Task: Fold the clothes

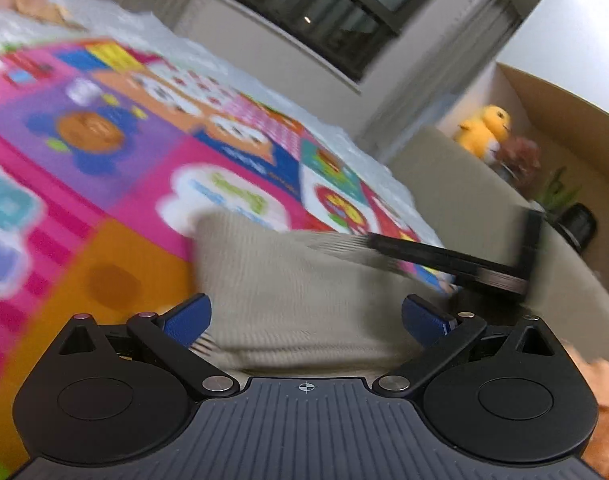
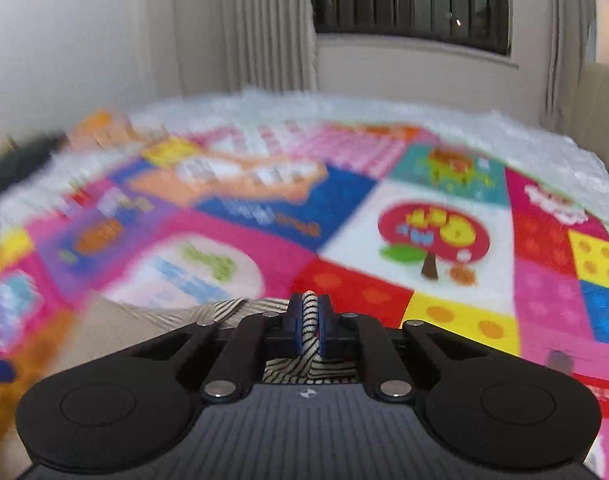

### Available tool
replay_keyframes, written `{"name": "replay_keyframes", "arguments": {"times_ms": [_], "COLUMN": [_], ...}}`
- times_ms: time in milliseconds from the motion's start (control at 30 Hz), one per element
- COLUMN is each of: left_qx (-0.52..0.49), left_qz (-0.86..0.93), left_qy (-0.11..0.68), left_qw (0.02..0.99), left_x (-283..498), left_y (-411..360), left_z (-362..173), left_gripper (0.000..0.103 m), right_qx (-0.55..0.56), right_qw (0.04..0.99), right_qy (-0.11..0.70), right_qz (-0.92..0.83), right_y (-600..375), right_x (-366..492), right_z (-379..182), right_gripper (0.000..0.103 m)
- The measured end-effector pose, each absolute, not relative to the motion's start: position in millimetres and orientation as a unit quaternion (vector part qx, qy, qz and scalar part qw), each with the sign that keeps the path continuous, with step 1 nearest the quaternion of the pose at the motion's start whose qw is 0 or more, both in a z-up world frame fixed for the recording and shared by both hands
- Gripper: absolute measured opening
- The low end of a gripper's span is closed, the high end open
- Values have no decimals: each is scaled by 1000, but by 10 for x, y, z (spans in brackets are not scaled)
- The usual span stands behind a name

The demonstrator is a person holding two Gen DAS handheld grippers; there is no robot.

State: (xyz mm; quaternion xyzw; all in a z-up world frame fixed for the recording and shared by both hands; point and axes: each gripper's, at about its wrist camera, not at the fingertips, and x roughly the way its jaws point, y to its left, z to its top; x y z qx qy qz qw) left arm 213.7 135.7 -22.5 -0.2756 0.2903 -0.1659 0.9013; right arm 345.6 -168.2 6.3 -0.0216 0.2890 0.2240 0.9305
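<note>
A beige knit garment [image 1: 288,292] with a black-and-white striped part lies on a colourful play mat [image 1: 104,168]. My left gripper [image 1: 304,320] is open just above the beige cloth, its blue pads [image 1: 186,320] wide apart with nothing between them. The other gripper shows as a dark blurred bar [image 1: 456,260] at the right of that view. In the right wrist view my right gripper [image 2: 311,320] is shut on a fold of the striped cloth [image 2: 310,344], and beige cloth [image 2: 116,324] trails off to the left. Both views are motion-blurred.
The play mat [image 2: 424,232] lies on a white fluffy cover [image 2: 344,108]. A beige padded wall [image 1: 464,184] bounds the right side, with a yellow plush toy [image 1: 484,128] and a cardboard box [image 1: 556,108] behind it. A dark window [image 2: 412,0] and curtains [image 2: 244,24] stand beyond.
</note>
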Motion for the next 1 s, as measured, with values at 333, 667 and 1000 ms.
{"name": "replay_keyframes", "arguments": {"times_ms": [333, 667, 1000], "left_qx": [-272, -265, -225], "left_qz": [-141, -151, -208], "left_qy": [278, 291, 280], "left_qw": [910, 907, 910], "left_x": [1776, 1604, 1858], "left_y": [1522, 1452, 1044], "left_z": [87, 300, 438], "left_gripper": [103, 103, 103], "right_qx": [14, -8, 34], "right_qw": [919, 892, 962], "right_qy": [281, 345, 218], "right_qz": [276, 292, 162], "right_y": [-2279, -2533, -2978], "right_x": [2135, 1488, 1842], "right_z": [415, 26, 437], "right_gripper": [5, 16, 47]}}
